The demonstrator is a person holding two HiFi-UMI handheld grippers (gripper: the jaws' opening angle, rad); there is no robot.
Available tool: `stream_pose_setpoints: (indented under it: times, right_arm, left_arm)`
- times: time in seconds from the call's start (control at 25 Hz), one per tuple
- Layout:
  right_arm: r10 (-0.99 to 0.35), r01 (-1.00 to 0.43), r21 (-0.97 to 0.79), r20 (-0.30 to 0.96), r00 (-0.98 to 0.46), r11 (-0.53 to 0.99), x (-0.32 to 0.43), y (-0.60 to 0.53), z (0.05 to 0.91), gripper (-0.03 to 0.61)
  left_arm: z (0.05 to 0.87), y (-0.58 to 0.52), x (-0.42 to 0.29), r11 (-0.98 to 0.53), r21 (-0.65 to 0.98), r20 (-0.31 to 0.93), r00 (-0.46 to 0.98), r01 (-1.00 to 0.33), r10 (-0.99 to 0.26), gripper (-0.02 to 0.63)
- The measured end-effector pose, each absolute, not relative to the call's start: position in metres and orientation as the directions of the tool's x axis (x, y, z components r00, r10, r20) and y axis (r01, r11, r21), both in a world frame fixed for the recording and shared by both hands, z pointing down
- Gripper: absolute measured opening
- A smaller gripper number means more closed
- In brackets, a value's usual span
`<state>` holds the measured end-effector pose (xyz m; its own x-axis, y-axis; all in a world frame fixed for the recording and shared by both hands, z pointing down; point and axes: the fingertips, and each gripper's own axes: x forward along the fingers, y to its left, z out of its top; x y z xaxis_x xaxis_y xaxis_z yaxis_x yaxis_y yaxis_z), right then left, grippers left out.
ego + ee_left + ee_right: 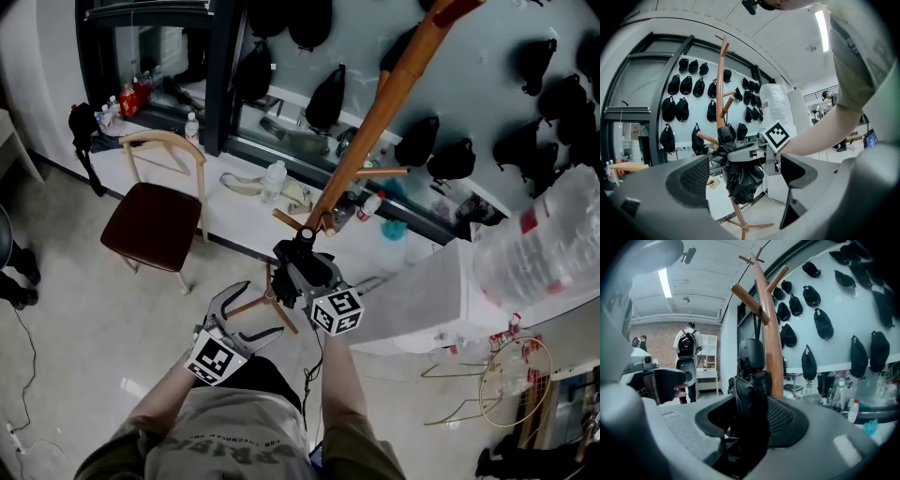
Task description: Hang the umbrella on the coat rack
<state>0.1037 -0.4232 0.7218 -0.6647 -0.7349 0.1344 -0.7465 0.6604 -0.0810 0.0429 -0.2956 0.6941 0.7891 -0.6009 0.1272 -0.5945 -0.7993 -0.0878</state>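
Note:
A folded black umbrella (298,265) sits upright between the jaws of my right gripper (302,274), which is shut on it. In the right gripper view the umbrella (749,418) fills the gap between the jaws, its handle (751,352) up beside the wooden coat rack pole (771,348), under a peg (749,301). The left gripper view shows the umbrella (740,180) pressed close to the pole (723,84), just right of a low peg (707,138). My left gripper (255,314) hangs open and holds nothing, below and left of the right one.
A wooden chair (155,220) stands at the left, by a white counter (234,220) with bottles. A white cabinet (427,305) and a plastic-wrapped bundle (553,234) are on the right. Black caps (328,94) hang on the wall. A person with a backpack (687,344) stands far off.

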Motion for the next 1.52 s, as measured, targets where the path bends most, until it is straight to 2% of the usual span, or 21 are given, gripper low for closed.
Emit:
stream_pose_setpoints:
  times: [0.36,0.4,0.52,0.8,1.04,1.36,1.52]
  right_arm:
    - [-0.812,-0.826,-0.042,0.162,-0.561,0.562,0.109,-0.428,0.745,0.208]
    - [-0.82,-0.834,-0.045,0.164,-0.549,0.549,0.11,-0.429,0.745,0.225]
    - [-0.838,-0.853,-0.061,0.166,-0.52,0.518,0.12,-0.43,0.741,0.334]
    - [-0.849,-0.857,-0.079,0.112,-0.516,0.51,0.133,-0.417,0.688,0.339]
    - [-0.846,-0.851,-0.093,0.094,-0.525,0.517,0.134,-0.385,0.619,0.339]
    - [-0.873,-0.861,-0.164,-0.008,-0.488,0.482,0.14,-0.327,0.501,0.339]
    - [-0.891,-0.883,-0.123,-0.032,-0.452,0.453,0.142,-0.301,0.448,0.337]
  left_arm:
    - [0.692,-0.294,0.036,-0.794,-0.095,0.154,0.779,-0.6,-0.607,0.457]
    - [0.69,-0.295,0.036,-0.792,-0.098,0.153,0.777,-0.603,-0.611,0.457]
    - [0.679,-0.293,0.039,-0.787,-0.1,0.146,0.773,-0.609,-0.617,0.457]
    - [0.642,-0.283,0.047,-0.787,-0.084,0.17,0.769,-0.612,-0.616,0.457]
    - [0.574,-0.277,0.053,-0.776,-0.076,0.183,0.756,-0.627,-0.629,0.457]
    - [0.471,-0.276,0.036,-0.688,-0.023,0.167,0.676,-0.725,-0.718,0.456]
    - [0.436,-0.273,0.023,-0.634,-0.01,0.154,0.626,-0.773,-0.765,0.456]
